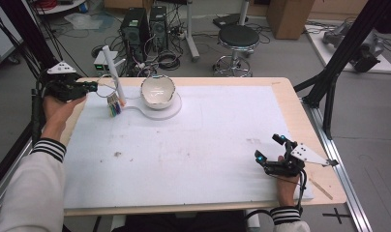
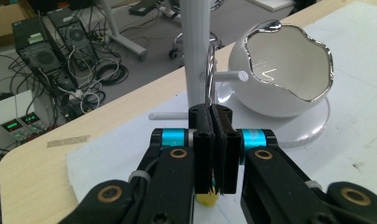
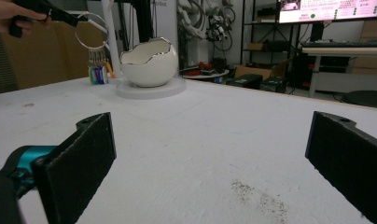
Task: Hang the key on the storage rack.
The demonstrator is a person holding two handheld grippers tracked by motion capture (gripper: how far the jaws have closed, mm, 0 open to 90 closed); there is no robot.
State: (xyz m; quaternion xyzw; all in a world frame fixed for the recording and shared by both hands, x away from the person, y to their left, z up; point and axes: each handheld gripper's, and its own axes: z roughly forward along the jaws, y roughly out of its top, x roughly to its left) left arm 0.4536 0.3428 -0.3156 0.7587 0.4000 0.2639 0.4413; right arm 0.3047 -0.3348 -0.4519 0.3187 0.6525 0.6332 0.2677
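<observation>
A thin metal ring (image 1: 106, 89) carrying several coloured tags (image 1: 114, 106) hangs at the table's far left, beside the white peg stand (image 1: 113, 72). My left gripper (image 1: 90, 87) is shut on the ring. In the left gripper view the jaws pinch the ring's wire (image 2: 209, 77) right in front of the stand's post (image 2: 196, 46) and a side peg (image 2: 229, 76); a yellow tag (image 2: 207, 199) shows below the left gripper (image 2: 213, 122). My right gripper (image 1: 270, 147) rests open near the front right, nothing between its pads (image 3: 79, 158).
A white eggshell-shaped bowl (image 1: 157, 91) with a silver rim sits on the stand's round base (image 1: 173, 112), just right of the post. A white mat (image 1: 184, 150) covers the wooden table (image 1: 300, 121). Beyond the far edge stand computers, cables and a stool (image 1: 238, 37).
</observation>
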